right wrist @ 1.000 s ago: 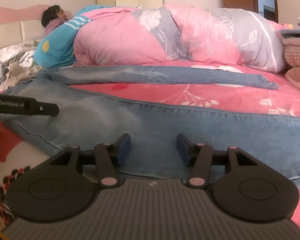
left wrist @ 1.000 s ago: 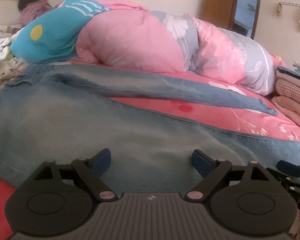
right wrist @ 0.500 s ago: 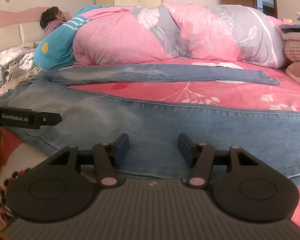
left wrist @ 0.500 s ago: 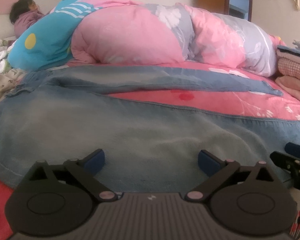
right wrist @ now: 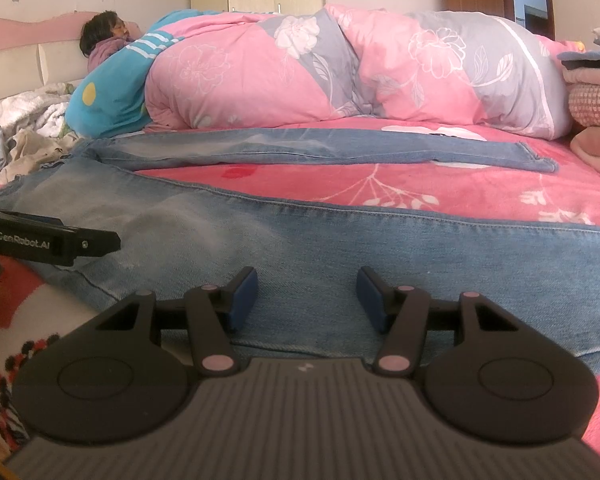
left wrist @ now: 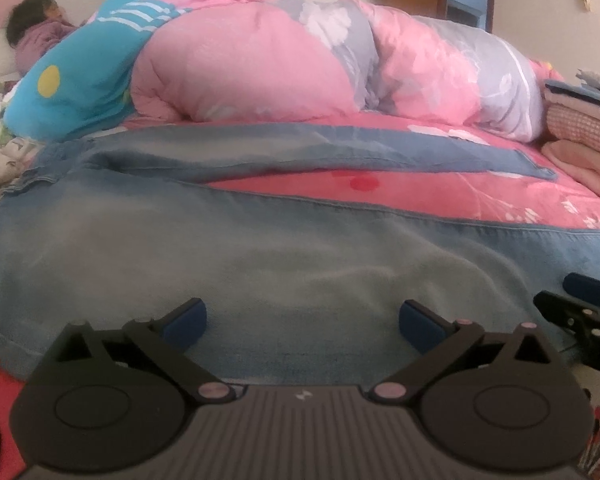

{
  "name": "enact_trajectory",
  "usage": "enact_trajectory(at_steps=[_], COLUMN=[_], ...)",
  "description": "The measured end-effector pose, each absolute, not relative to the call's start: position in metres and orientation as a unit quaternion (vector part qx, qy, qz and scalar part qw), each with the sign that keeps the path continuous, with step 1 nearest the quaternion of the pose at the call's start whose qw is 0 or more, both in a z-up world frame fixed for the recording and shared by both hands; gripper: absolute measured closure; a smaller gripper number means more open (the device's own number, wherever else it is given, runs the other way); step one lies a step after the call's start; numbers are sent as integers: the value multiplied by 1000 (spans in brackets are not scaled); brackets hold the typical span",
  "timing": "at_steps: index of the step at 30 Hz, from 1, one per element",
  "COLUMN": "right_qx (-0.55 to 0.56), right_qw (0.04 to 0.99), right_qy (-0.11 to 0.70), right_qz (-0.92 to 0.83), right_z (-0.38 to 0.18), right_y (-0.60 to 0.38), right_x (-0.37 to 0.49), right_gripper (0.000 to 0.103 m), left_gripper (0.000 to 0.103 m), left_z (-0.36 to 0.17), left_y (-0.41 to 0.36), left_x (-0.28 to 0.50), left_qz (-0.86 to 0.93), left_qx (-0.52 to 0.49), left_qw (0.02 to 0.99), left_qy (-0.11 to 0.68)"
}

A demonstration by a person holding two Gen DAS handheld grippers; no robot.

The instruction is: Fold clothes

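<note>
A pair of light blue jeans (left wrist: 228, 256) lies spread on the pink floral bedsheet (left wrist: 480, 200), legs apart in a V, the far leg (right wrist: 320, 150) running to the right. My left gripper (left wrist: 302, 322) is open, low over the near leg's edge. My right gripper (right wrist: 306, 294) is open, low over the same near leg (right wrist: 340, 240) further right. Each gripper shows at the edge of the other's view, the right one in the left wrist view (left wrist: 580, 312), the left one in the right wrist view (right wrist: 48, 240). Neither holds cloth.
A big pink and grey rolled quilt (right wrist: 340, 72) and a blue blanket (right wrist: 112, 96) lie behind the jeans. A person (right wrist: 104, 38) lies at the headboard. Folded clothes are stacked (right wrist: 592, 92) at the right. Crumpled laundry (right wrist: 32, 128) lies at the left.
Both grippers have dropped slightly lower and closer to the near jean leg. The left gripper's jaws have opened a little wider. The jeans have not moved.
</note>
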State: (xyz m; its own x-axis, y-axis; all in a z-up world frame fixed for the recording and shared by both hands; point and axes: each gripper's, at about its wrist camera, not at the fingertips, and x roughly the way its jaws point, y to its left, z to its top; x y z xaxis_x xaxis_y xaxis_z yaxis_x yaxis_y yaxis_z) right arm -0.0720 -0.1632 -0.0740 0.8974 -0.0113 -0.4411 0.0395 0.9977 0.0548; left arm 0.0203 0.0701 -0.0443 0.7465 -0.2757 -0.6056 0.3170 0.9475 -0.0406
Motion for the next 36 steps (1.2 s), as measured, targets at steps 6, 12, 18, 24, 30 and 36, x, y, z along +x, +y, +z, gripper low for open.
enact_trajectory(at_steps=[6,12,18,24,30,36], right_qx=[30,28,28,26,28,54], right_qw=[974,974,973,972,964,957], right_qy=[226,226,228,234,264,286], right_qz=[-15,-17,-20,-22,-18,-5], right_z=[-74,-74,-73,-72,-62,-33], right_y=[-162,-161,-160,-159,-157,-160], right_x=[-72,-72,-72,-76,-86,-85], right_gripper=[48,48,47,46,44,27], left_gripper=[0,0,0,0,0,0], left_z=[-41,-40,-42,-40,-40,-40], left_y=[69,68,68,75,78,78], left_x=[24,27,24,25,25,27], left_qz=[-160,-158,-153,-155,-152,-151], left_qx=[32,37,29,-4,-24,-27], left_qw=[929,926,931,931,931,931], left_qy=[332,342,330,330,330,330])
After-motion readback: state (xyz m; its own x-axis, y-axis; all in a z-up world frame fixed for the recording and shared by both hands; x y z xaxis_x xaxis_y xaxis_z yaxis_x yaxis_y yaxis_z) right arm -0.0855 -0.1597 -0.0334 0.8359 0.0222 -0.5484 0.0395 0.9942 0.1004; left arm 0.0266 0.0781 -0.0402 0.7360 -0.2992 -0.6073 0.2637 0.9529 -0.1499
